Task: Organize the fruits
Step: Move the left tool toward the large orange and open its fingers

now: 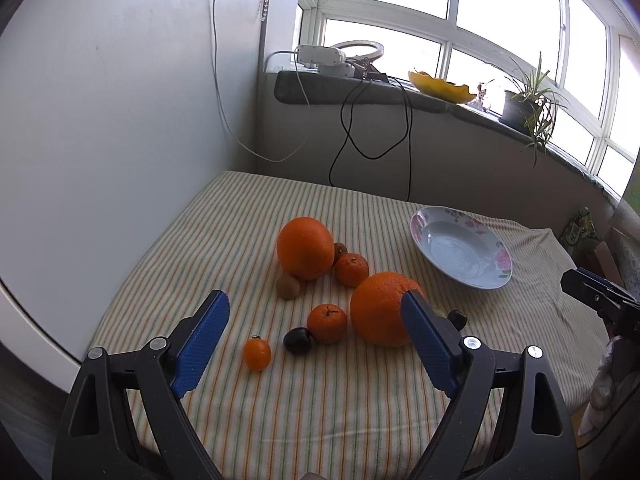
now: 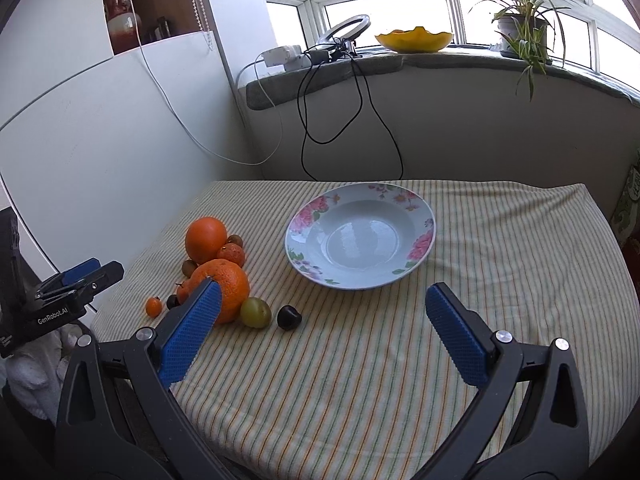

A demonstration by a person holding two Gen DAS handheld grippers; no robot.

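Both the left gripper [image 1: 316, 332] and right gripper [image 2: 324, 308] are held spread, gripping nothing. Left of the floral plate [image 2: 420, 216], fruits are clustered — near orange [image 2: 228, 284], green grape [image 2: 256, 312], dark cherry [image 2: 289, 317], far orange [image 2: 206, 239]. Bare striped cloth [image 2: 500, 240] is seen right of the plate up to the table's edge.

Left wrist cam sits low over the near edge of the table [image 1: 360, 420], left side, facing the back wall and window [image 1: 500, 20], close to the fruit cluster [image 1: 320, 280]. Right wrist cam sits over the near edge further right, same heading, close to the plate [image 2: 430, 236]. Both share the striped tabletop, fruit, plate, sill [image 2: 360, 68] and window. Each cam catches the other gripper at its frame edge: right gripper [image 1: 600, 294], left gripper [image 2: 76, 280].
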